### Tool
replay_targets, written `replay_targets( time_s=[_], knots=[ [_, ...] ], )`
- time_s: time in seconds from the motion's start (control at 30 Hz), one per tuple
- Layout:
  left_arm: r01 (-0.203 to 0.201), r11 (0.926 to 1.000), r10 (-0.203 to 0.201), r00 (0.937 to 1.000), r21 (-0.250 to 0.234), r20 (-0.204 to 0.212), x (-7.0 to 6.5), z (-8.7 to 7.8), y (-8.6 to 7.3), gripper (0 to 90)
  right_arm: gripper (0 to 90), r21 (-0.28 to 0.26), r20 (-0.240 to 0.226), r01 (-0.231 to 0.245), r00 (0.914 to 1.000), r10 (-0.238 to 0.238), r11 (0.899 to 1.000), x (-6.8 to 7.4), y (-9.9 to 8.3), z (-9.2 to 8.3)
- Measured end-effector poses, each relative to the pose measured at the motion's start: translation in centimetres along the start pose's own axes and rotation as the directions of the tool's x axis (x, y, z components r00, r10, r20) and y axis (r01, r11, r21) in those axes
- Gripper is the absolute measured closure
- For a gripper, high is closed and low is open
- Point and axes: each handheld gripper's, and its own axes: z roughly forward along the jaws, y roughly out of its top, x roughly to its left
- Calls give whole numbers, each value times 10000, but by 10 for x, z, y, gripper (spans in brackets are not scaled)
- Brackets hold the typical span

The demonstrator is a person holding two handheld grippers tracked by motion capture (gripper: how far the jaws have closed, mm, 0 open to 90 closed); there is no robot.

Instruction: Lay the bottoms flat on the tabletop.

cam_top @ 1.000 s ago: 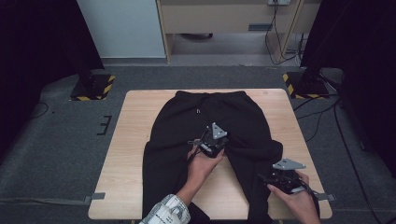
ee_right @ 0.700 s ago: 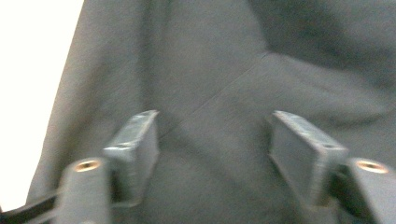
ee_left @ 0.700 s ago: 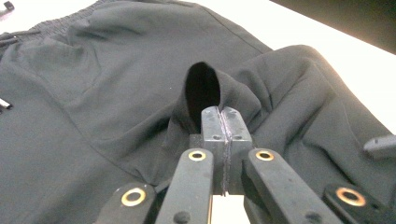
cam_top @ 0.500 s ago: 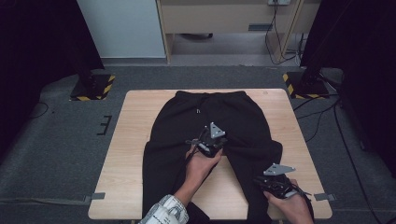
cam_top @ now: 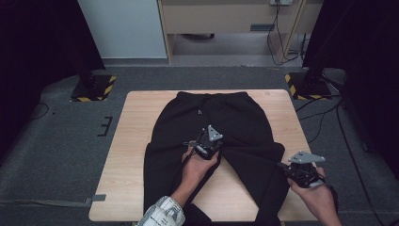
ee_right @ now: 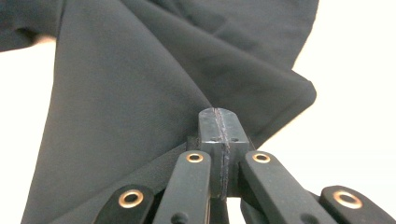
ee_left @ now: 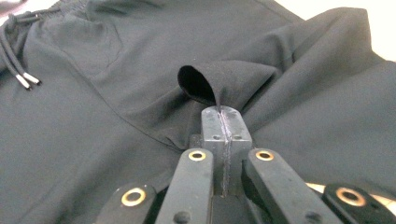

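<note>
Black sweatpants [cam_top: 211, 136] lie spread on wooden table [cam_top: 136, 155], waistband far side. My left gripper [ee_left: 226, 114] clamps crotch fold; my right gripper [ee_right: 219, 116], jaws just closed, pinches outer leg edge. Fabric soft, limp, likely light: best gripped at seams and folds.
</note>
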Motion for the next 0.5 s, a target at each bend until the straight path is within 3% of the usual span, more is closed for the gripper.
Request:
replay_targets(
  time_s=[0.17,0.23,0.5],
  knots=[
    [-96,9999,90,9987,117,494,-5,2,-2,889,900,405,245,38,9997,-48,9992,-11,0,11],
    [-160,9998,153,9979,101,631,-9,1,-5,887,900,355,50,-133,9999,131,9993,-12,-1,13],
    [-350,9990,316,9929,281,1150,-25,4,-26,874,900,681,-269,-131,9995,149,9976,0,-25,6]
  ],
)
